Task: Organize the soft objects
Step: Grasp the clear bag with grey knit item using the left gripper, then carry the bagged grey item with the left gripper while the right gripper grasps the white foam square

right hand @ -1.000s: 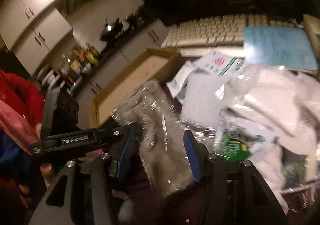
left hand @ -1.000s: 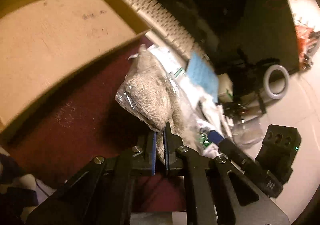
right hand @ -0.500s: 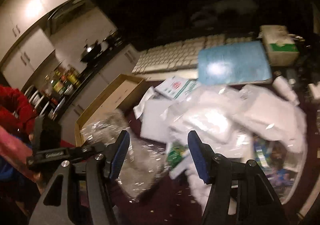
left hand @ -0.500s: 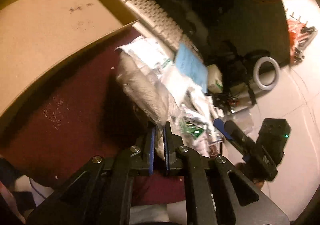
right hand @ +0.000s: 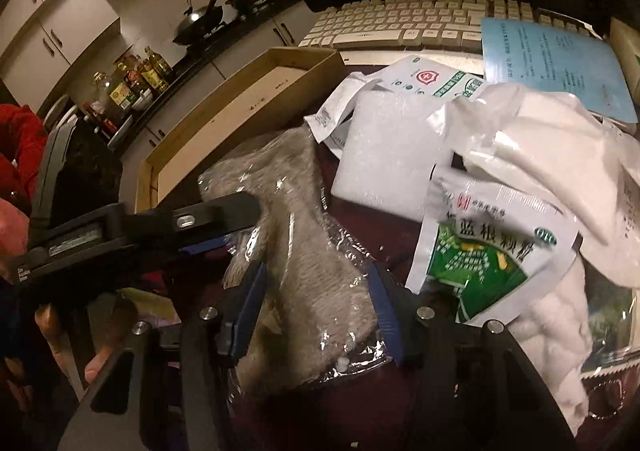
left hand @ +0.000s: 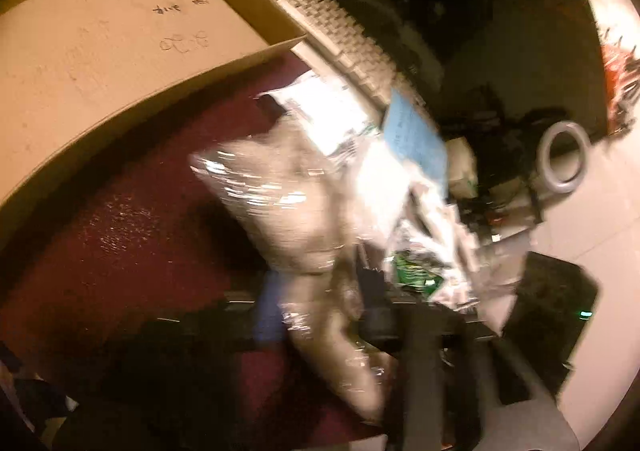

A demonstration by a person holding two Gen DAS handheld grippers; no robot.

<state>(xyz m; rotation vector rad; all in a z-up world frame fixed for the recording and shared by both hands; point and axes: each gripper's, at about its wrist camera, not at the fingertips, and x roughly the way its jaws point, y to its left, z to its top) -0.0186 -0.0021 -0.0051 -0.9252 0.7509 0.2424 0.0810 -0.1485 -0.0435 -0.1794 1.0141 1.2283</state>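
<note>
The grey furry item sealed in a clear plastic bag (right hand: 308,251) lies across the lower middle of the right wrist view, one end between the spread blue-lined fingers of the right tool (right hand: 316,311). That tool is released: its jaws stand wide to either side of the bag and do not pinch it. The left tool (right hand: 224,227) enters from the left of the same view and reaches the bag's upper left edge. The left wrist view is heavily blurred, so I cannot tell whether that tool is clenched on the plastic or letting go; its fingers appear parted around the bag (left hand: 296,211), but the smear makes that unreliable.

The step in hand looks like a handover or a two-tool carry of the bag toward the shallow cardboard box (right hand: 240,107), which sits up and to the left of the pile, with its floor bare where visible.

To do it well, the right tool should close on the thick furry middle, not on loose film, since slick plastic is likely to slip or stretch. One tool should be firmly clenched before the other frees its hold. The bag is limp and will sag, so lift it high enough to pass the box wall. Keep the trailing end away from the green sachet (right hand: 480,251) and the white packets (right hand: 540,147) just beside it, or they may drag along.
</note>
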